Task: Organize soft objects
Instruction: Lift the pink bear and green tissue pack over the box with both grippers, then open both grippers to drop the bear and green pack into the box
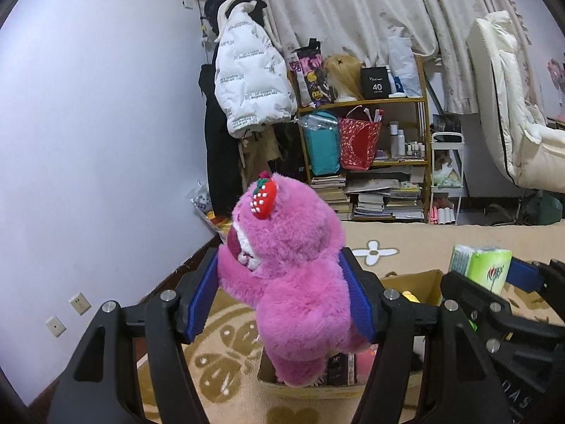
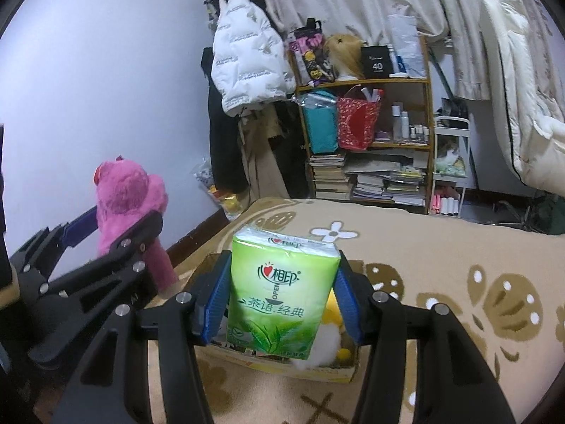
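Note:
My left gripper (image 1: 279,293) is shut on a pink plush bear (image 1: 293,275) with a red strawberry on its ear, held upright above a cardboard box (image 1: 413,282). The blue pads press into the bear's sides. My right gripper (image 2: 280,296) is shut on a green pack of tissues (image 2: 282,293), held upright over the same cardboard box (image 2: 317,371), which holds a yellow and white soft toy (image 2: 330,339). In the right wrist view the pink bear (image 2: 127,198) and the left gripper show at the left. The tissue pack (image 1: 480,265) shows at the right of the left wrist view.
The box sits on a beige patterned bedspread (image 2: 459,265). Behind stand a wooden shelf (image 1: 367,148) with books, bags and bottles, a white puffer jacket (image 1: 247,70) on a rack, curtains, and a cream chair (image 1: 512,106) at the right. A bare wall (image 1: 106,123) runs along the left.

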The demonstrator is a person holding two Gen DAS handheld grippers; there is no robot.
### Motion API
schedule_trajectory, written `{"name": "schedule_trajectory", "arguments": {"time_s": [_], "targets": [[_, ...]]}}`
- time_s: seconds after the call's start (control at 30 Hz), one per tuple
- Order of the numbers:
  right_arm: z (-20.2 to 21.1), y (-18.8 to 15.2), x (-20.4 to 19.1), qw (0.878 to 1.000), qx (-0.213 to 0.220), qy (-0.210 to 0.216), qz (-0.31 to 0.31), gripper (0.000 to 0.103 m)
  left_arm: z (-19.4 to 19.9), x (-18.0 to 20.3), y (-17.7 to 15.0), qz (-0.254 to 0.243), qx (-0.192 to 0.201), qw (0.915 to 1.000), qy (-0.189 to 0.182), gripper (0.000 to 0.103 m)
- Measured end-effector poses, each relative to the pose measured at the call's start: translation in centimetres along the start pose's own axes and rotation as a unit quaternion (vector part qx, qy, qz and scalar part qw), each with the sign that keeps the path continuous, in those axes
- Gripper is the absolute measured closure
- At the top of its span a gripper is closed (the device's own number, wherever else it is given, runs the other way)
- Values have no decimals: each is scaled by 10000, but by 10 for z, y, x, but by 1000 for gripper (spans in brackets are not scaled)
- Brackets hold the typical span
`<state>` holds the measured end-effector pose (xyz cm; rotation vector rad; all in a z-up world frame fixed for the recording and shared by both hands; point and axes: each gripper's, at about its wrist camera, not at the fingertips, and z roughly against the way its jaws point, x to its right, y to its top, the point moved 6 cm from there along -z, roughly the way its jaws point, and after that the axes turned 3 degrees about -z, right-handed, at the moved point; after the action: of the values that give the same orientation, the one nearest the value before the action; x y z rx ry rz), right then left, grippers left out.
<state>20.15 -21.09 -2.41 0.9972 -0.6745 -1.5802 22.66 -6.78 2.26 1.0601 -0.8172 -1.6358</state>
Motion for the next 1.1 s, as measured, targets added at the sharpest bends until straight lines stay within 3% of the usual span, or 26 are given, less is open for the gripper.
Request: {"name": "schedule_trajectory", "arguments": {"time_s": [0.4,0.77,1.1], "targets": [[-41,-18,9,9996,-290,-13,3,45,-54,1,-28,381,-559,9970,-389,38],[-63,-32,16,9982,-585,-138,45,45,-83,6,-46,476,-1016,9927,-446,38],[-73,-41,26,9968,-780,-153,-20,45,-89,20,-62,87,-1262,9904,-558,37]]}}
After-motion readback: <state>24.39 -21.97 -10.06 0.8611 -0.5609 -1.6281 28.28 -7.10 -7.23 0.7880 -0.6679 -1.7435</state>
